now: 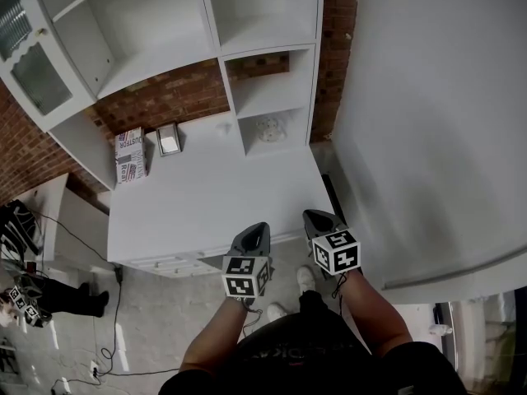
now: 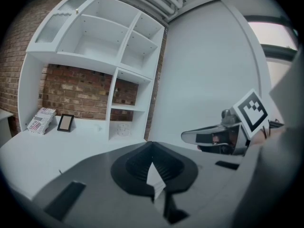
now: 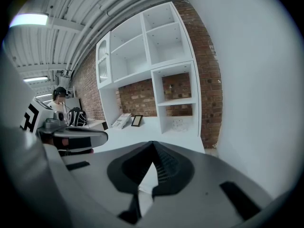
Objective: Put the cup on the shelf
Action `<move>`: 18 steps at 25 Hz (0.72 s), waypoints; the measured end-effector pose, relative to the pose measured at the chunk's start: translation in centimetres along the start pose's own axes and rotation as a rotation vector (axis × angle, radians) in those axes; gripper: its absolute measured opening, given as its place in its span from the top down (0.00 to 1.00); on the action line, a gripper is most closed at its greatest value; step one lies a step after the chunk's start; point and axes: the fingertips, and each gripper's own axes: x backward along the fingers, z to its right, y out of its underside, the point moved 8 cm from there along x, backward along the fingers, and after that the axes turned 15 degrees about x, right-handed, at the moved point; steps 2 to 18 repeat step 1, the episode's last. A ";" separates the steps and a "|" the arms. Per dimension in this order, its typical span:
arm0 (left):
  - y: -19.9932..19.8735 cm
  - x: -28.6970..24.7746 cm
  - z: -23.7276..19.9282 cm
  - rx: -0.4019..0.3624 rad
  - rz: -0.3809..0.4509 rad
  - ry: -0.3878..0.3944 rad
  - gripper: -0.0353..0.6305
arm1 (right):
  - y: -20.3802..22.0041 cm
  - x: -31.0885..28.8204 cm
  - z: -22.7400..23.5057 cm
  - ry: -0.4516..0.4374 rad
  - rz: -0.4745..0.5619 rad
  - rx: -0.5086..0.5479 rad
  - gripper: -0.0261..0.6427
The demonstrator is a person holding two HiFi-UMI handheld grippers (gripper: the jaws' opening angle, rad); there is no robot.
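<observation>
Both grippers held level over front edge of white desk (image 1: 206, 189), side by side. Left gripper (image 1: 260, 228): jaws closed, nothing between them. Right gripper (image 1: 317, 218): same. Clear cup (image 1: 270, 128) stands in lowest cubby of shelf unit (image 1: 313, 72), well apart from both.

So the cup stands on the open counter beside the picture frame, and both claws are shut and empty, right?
Not quite. The head view shows the cup inside the lowest shelf compartment on the right, apart from the picture frame. The left claw and the right claw are shut and empty, as you say.
</observation>
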 end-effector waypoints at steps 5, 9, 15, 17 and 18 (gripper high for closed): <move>0.1 0.1 0.0 0.000 -0.002 0.001 0.94 | 0.0 0.0 -0.1 0.001 0.000 -0.002 0.96; 0.1 0.1 0.0 0.000 -0.002 0.001 0.94 | 0.0 0.0 -0.1 0.001 0.000 -0.002 0.96; 0.1 0.1 0.0 0.000 -0.002 0.001 0.94 | 0.0 0.0 -0.1 0.001 0.000 -0.002 0.96; 0.1 0.1 0.0 0.000 -0.002 0.001 0.94 | 0.0 0.0 -0.1 0.001 0.000 -0.002 0.96; 0.1 0.1 0.0 0.000 -0.002 0.001 0.94 | 0.0 0.0 -0.1 0.001 0.000 -0.002 0.96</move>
